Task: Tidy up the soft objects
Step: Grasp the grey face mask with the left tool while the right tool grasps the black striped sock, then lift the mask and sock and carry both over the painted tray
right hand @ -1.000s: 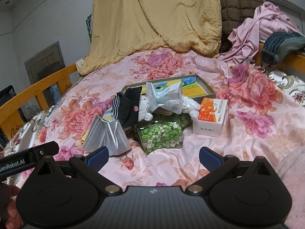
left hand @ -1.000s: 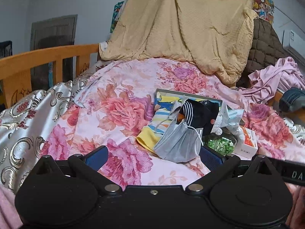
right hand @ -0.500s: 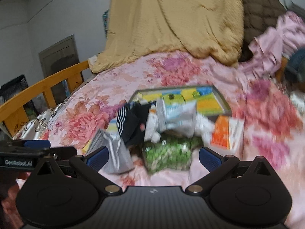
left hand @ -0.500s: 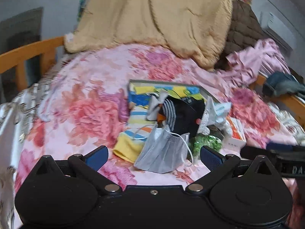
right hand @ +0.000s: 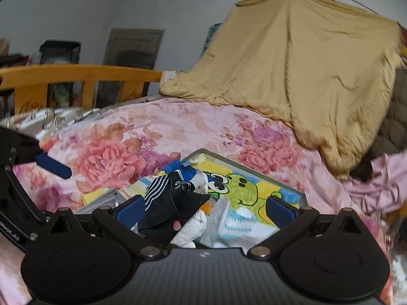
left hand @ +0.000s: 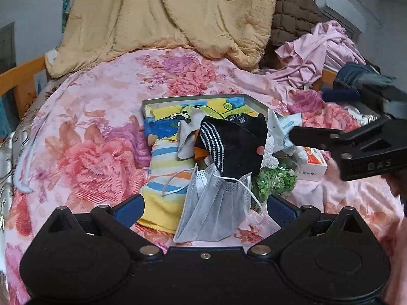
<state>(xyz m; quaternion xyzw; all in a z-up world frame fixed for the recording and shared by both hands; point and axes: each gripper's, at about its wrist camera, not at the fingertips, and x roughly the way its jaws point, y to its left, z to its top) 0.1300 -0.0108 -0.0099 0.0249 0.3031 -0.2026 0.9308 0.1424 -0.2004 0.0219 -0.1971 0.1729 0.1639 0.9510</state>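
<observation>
Both hand-held grippers, left (left hand: 205,207) and right (right hand: 203,208), spread wide over piled socks (left hand: 232,145), gray mask (left hand: 216,211), frog box (right hand: 254,188) on the bed (left hand: 96,117).

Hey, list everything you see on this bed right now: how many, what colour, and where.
face mask: one, grey, front of pile
black sock: one, white-striped cuff, atop pile
striped cloth: one, yellow, blue, orange, left of mask
tray: one, grey rim, cartoon print, behind pile
green bag: one, right of mask
box: one, white-orange, right
blanket: one, tan, rear
left gripper: jaws open, over mask
right gripper: jaws open, over sock
</observation>
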